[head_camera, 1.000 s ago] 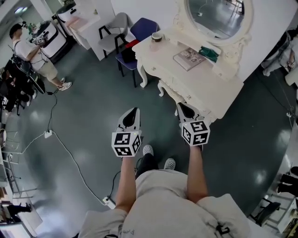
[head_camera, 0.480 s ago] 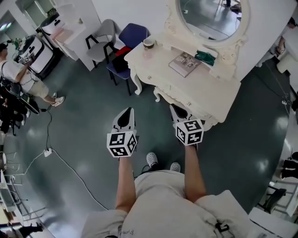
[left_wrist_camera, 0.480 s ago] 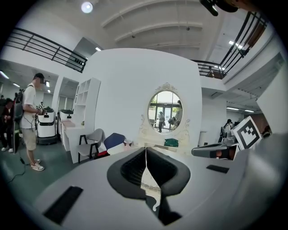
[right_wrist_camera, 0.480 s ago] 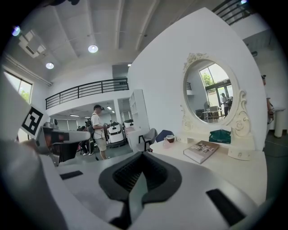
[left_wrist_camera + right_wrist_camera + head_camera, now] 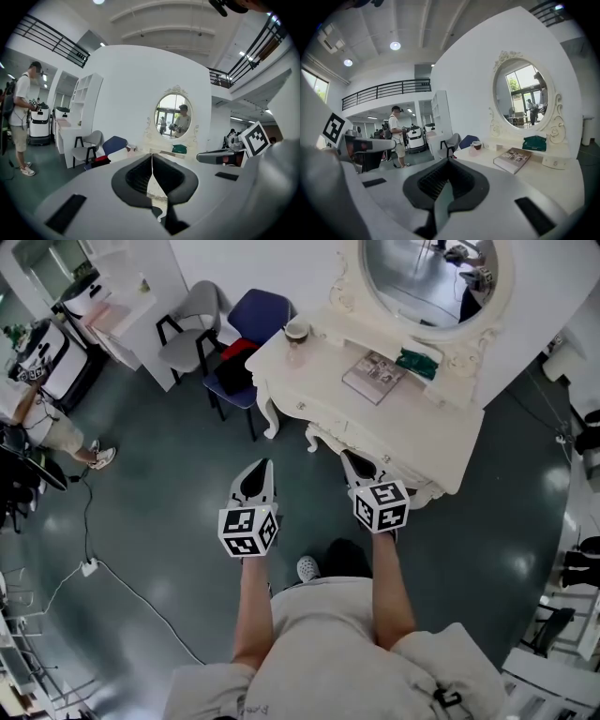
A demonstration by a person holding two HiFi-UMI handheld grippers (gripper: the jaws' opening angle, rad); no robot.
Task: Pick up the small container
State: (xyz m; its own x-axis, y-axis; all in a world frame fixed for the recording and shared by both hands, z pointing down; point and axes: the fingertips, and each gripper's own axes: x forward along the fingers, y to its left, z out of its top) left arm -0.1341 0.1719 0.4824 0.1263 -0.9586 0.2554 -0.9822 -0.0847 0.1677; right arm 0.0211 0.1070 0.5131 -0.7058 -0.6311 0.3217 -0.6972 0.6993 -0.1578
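— Two things: room and grip?
— Open floor [image 5: 159, 484] left of us, desk [image 5: 412, 418] edge just ahead; left claw [image 5: 151, 157] and right claw [image 5: 449, 164] both shut, empty.
— And our small container [image 5: 296, 331]?
— Far left desk corner.

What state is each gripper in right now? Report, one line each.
Left gripper: closed, jaws together, holding nothing.
Right gripper: closed, jaws together, holding nothing.
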